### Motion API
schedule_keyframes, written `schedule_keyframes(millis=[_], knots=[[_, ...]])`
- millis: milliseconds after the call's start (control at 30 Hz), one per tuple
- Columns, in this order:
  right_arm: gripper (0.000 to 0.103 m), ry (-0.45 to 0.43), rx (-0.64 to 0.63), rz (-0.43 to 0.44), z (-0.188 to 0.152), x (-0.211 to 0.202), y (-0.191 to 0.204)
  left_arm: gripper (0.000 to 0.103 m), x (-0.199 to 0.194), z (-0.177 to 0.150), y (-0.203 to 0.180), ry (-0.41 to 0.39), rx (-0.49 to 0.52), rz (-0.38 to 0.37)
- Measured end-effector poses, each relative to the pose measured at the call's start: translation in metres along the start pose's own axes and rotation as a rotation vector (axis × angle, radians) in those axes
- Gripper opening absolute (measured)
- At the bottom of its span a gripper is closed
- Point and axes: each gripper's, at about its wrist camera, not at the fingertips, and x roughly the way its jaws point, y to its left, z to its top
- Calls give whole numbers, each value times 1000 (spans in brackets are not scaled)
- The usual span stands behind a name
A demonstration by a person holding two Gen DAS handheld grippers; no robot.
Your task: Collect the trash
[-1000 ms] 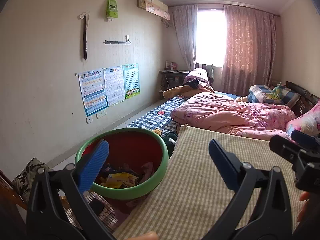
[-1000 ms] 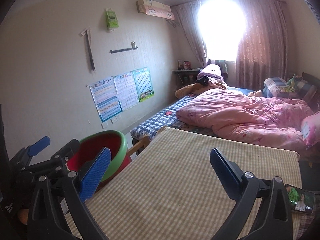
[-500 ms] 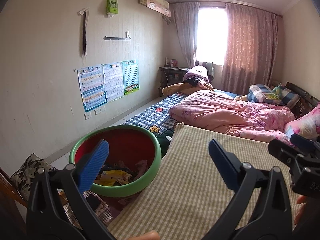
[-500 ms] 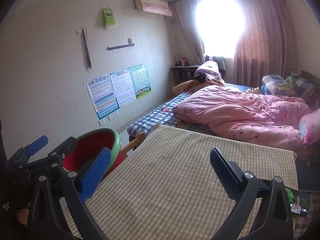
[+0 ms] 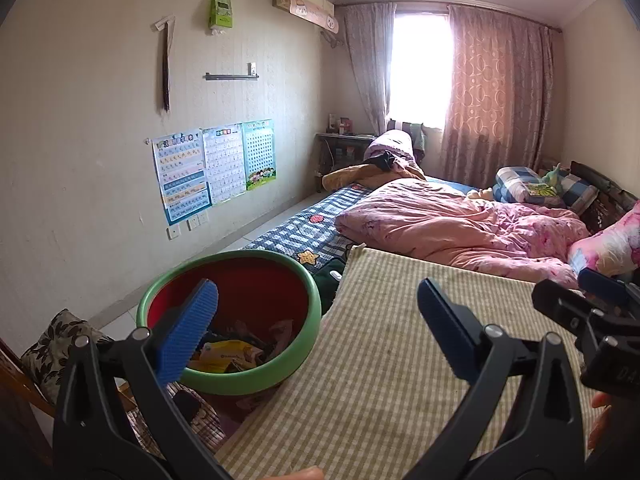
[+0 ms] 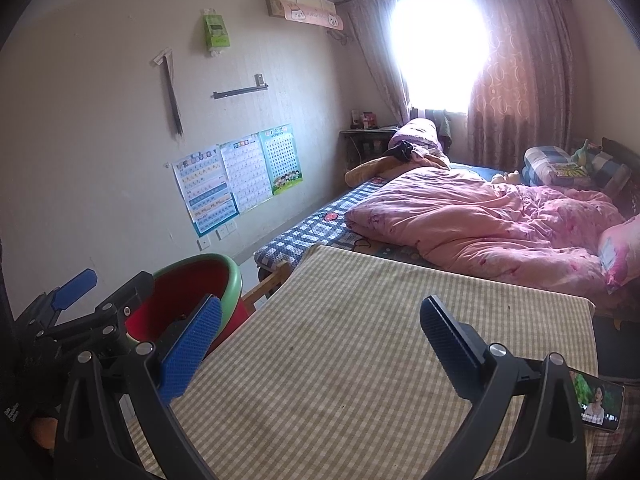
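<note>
Our left gripper [image 5: 316,320] and right gripper [image 6: 320,336] are both wide and hold nothing. The trash [image 5: 228,354] sits in the tub [image 5: 236,382] just left of them. We could bump the tub and spill it.

A table [image 6: 360,380] covered in green-and-cream checked cloth fills the foreground; a phone [image 6: 599,402] with a lit screen lies beside its near right corner. Past the table's far edge stands a bed [image 5: 304,232] with a blue checked sheet, carrying a rumpled pink quilt [image 5: 452,224] and checked pillows [image 5: 520,184].
</note>
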Motion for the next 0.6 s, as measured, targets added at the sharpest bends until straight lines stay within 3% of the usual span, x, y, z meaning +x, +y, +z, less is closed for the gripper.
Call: schedule_keyframes(millis=[600], knots=[[96, 16, 7, 5, -4, 5, -5, 98, 4, 0, -2, 7, 8, -3]])
